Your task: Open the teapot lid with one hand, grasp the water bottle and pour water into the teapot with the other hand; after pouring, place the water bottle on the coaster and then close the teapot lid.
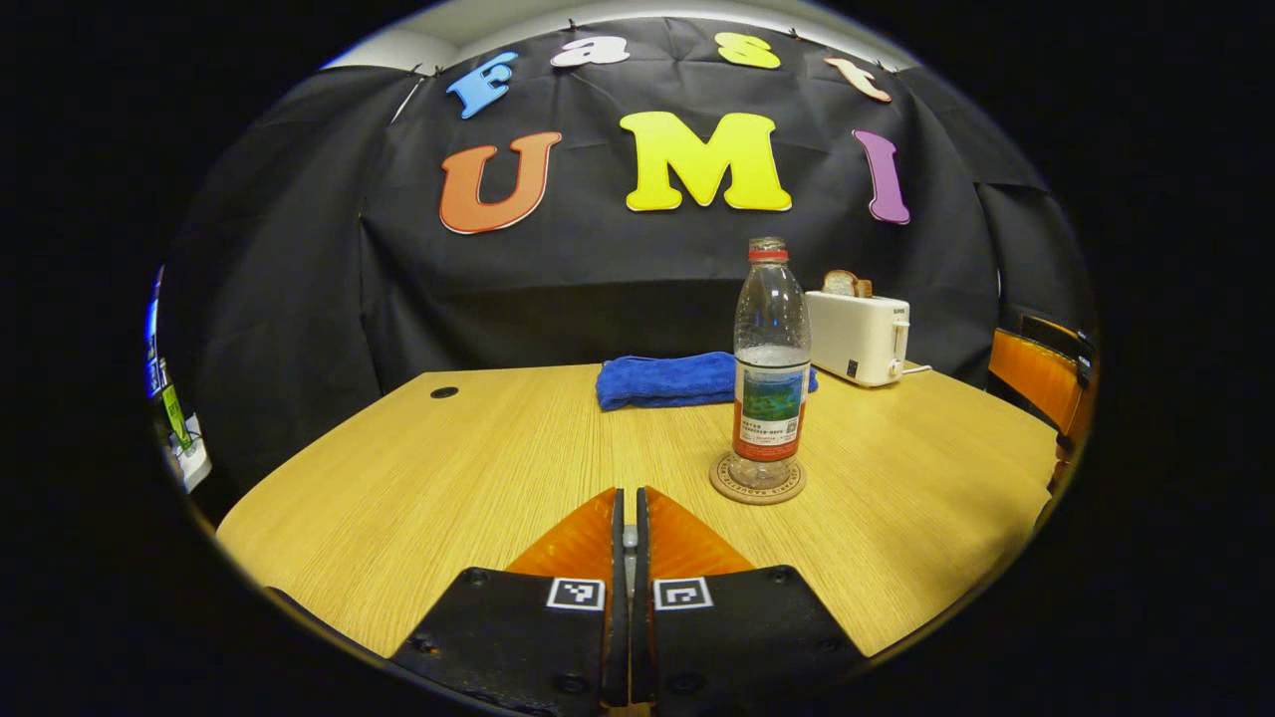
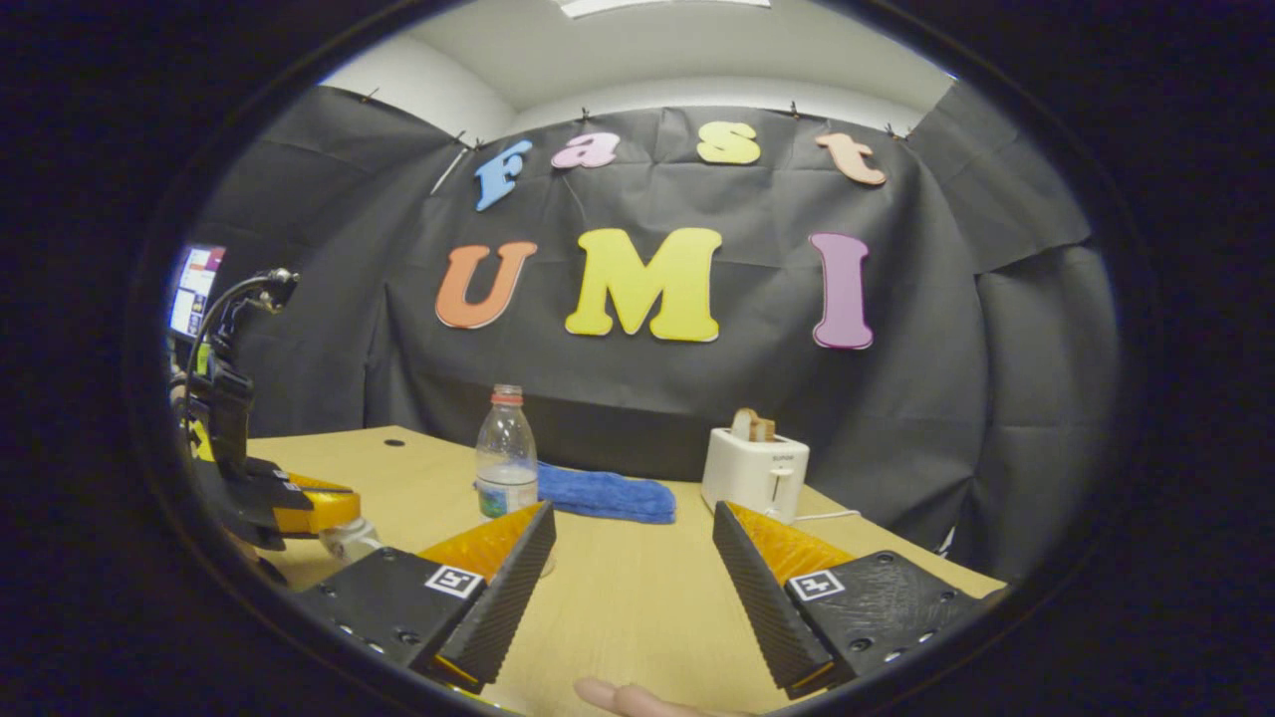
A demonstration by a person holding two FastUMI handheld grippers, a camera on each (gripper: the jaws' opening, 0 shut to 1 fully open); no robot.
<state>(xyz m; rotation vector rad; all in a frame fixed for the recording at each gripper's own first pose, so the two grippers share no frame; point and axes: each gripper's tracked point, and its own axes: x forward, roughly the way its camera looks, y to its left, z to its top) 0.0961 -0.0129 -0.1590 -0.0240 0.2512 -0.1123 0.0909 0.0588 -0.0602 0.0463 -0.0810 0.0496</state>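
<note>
A clear water bottle [image 1: 769, 358] with a red neck ring and a red-edged label stands upright on a round coaster [image 1: 757, 480], right of centre on the wooden table [image 1: 448, 468]. My left gripper [image 1: 629, 493] sits low over the table, short of the bottle, its jaws shut with a thin pale piece pinched between them. In the right gripper view that gripper [image 2: 334, 510] is at the far left, with a whitish rounded thing, apparently the teapot lid [image 2: 349, 539], under its fingers. My right gripper [image 2: 634, 510] stands open above the table, and the bottle [image 2: 506, 448] is beyond its left finger.
A folded blue towel [image 1: 667, 378] lies at the back of the table. Right of it stands a white toaster [image 1: 857, 337] with bread in its slot. An orange chair [image 1: 1036, 373] is at the right edge. A person's fingertip [image 2: 628, 697] shows at the bottom.
</note>
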